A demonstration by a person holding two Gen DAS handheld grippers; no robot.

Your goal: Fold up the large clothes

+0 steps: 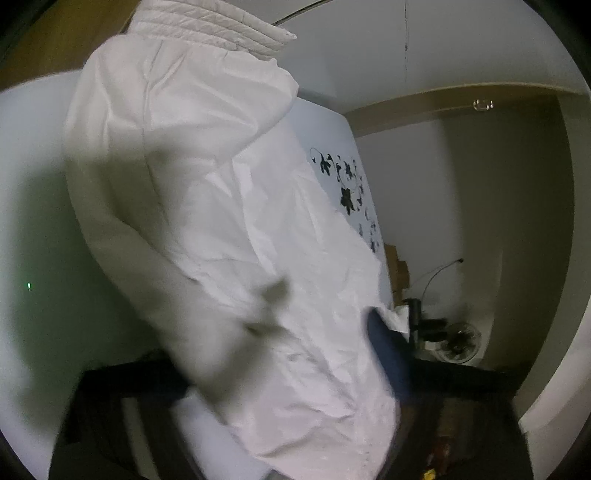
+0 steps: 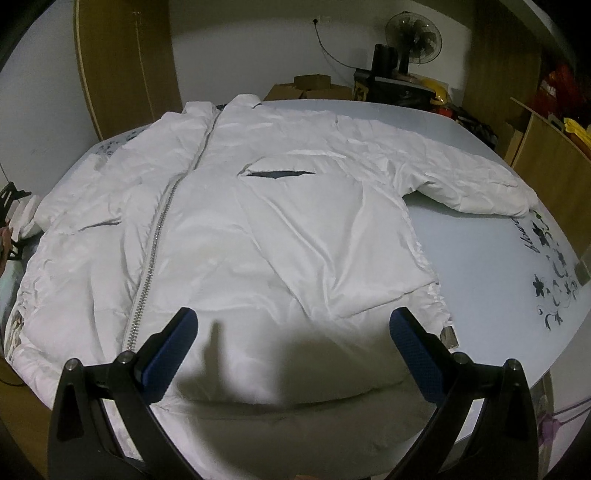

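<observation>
A white puffer jacket (image 2: pixel 258 221) lies spread front-up on the pale table (image 2: pixel 491 258), zip (image 2: pixel 162 221) closed and collar at the far end. My right gripper (image 2: pixel 295 332) hangs open just above the hem, nothing between its blue pads (image 2: pixel 413 350). In the left wrist view one jacket sleeve (image 1: pixel 221 221) fills the picture, blurred, and runs away from the camera. It is bunched against the one blue pad (image 1: pixel 388 354) that shows; fabric hides the other finger. My left gripper (image 1: pixel 314 369) appears shut on this sleeve. From the right wrist view its black frame (image 2: pixel 11 199) shows at the table's left edge.
Black flower prints (image 2: pixel 554 280) mark the table's right side. Behind the table stand cardboard boxes (image 2: pixel 314 86), a black case (image 2: pixel 388 88) and a fan (image 2: pixel 413 33). A wooden door (image 2: pixel 122 62) is at the back left, open shelving (image 2: pixel 546 155) at the right.
</observation>
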